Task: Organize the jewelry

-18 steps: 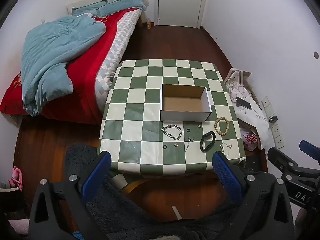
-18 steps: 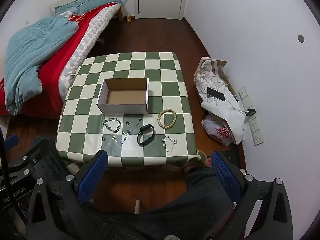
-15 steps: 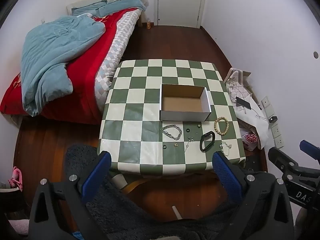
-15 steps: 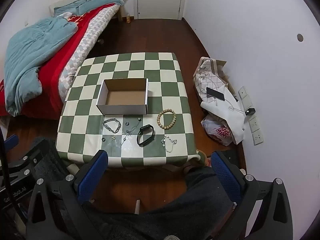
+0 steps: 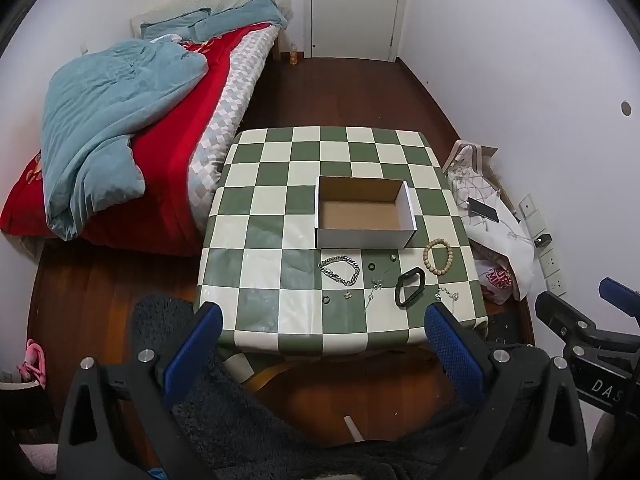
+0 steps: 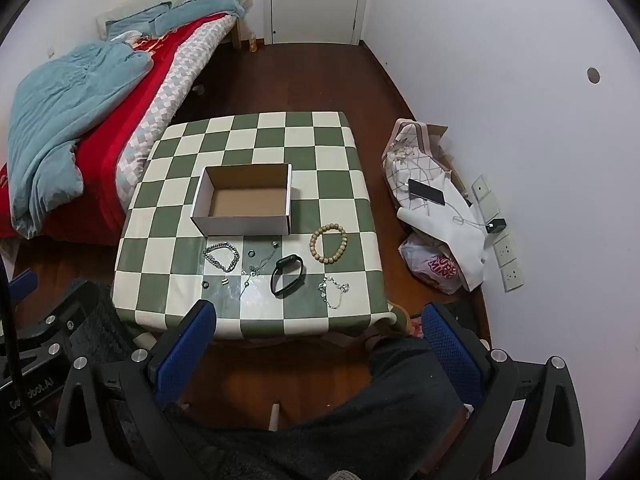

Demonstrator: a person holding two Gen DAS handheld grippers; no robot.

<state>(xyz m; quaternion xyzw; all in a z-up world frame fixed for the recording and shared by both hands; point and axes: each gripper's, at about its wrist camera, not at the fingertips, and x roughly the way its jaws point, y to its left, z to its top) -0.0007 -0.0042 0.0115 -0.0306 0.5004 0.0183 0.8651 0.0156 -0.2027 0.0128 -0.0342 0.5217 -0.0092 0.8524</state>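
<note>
Since the cardboard box [image 5: 365, 211] holds nothing and every piece of jewelry lies on the checkered table [image 5: 276, 184], the task is judged not yet begun. All sorting remains.

Both tools are high above the near edge of the table, angled downward. The left gripper [image 5: 320, 354] has its jaws spread wide with nothing between them; the right gripper [image 6: 318, 350] stands the same, empty.

Jewelry positions, in the strip between the box and the near edge:
- Silver chain bracelet [image 6: 221, 256], at the left of the group.
- Two small dark rings [image 6: 251, 254], beside the chain.
- Thin necklace [image 6: 258, 270], in the middle.
- Black band [image 6: 286, 275], right of the necklace.
- Beaded bracelet [image 6: 328, 242], just beside the box's near right corner.
- Fine silver bracelet [image 6: 334, 291], nearest the near right edge.

Clearance: the box is open-topped, with room above it for a straight descent. The left half of the table is bare. Pieces lie close together; the necklace nearly touches the band, so snagging is a risk. The fine silver bracelet could slide off the near edge if pushed.
</note>
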